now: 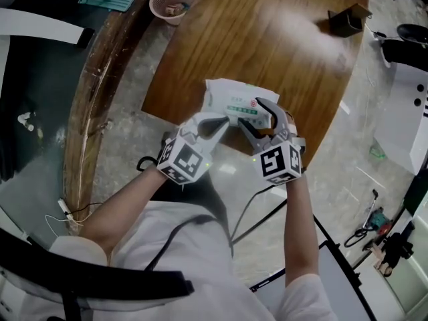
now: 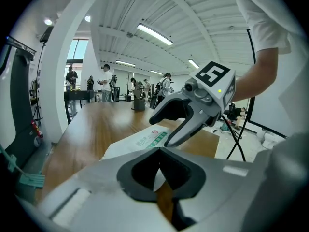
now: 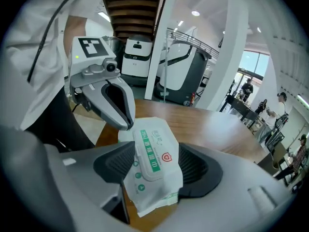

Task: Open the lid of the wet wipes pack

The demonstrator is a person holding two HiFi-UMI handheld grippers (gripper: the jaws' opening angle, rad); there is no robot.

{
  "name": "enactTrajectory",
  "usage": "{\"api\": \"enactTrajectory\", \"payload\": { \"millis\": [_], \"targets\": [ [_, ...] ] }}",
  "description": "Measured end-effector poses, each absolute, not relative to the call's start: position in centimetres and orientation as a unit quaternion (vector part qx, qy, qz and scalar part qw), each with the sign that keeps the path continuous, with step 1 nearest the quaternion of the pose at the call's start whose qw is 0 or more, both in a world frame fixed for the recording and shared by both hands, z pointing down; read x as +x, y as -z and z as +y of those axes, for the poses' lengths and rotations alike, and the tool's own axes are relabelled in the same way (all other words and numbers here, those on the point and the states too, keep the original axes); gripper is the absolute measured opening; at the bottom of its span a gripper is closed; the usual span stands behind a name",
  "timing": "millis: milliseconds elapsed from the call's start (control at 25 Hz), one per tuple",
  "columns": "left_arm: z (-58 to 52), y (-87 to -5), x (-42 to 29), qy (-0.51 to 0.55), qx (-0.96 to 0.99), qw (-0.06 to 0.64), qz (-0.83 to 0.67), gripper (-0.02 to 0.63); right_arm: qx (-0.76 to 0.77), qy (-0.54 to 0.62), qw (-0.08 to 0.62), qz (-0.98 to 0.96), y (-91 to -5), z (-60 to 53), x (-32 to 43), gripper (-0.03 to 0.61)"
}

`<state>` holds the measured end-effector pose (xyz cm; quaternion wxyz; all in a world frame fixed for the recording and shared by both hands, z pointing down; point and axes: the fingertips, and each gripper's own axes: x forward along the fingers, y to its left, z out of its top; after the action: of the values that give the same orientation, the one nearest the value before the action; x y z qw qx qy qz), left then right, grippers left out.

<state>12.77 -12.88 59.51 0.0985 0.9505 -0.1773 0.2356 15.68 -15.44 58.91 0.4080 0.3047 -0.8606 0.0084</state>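
Your left gripper pinches the pack, its corner hidden. Your right gripper gapes around it, lid shut.

wipes pack at table edge, within right tongs, left tongs at its left

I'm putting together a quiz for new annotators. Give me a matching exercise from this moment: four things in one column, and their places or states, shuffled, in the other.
Things:
1. wet wipes pack
2. pink basket
3. dark box
4. right gripper

Places or states:
a. far right end of the table
b. jaws apart, one on each side of the pack
c. far left corner of the table
d. near edge of the table, lid shut

Pairs: 1-d, 2-c, 3-a, 4-b.
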Motion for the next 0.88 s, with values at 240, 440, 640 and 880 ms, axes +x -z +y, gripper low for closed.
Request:
{"api": "enactTrajectory", "payload": {
  "millis": [240,440,640,880],
  "targets": [
    [-13.3,-60.5,13.1,-0.249,0.947,0.100,-0.177,0.005,0.247,0.002,0.439,-0.864,-60.1,-15.8,15.5,0.301],
    [-12.9,-61.2,13.3,-0.269,0.945,0.087,-0.165,0.003,0.200,-0.023,0.445,-0.872,-60.8,-15.9,15.2,0.293],
    [-12.9,-61.8,13.3,-0.284,0.940,0.096,-0.165,0.003,0.176,-0.057,0.444,-0.877,-60.8,-15.8,15.0,0.273],
    [-12.9,-62.0,13.3,-0.294,0.936,0.106,-0.161,0.002,0.155,-0.090,0.435,-0.882,-60.6,-15.7,15.0,0.241]
  ]
}}
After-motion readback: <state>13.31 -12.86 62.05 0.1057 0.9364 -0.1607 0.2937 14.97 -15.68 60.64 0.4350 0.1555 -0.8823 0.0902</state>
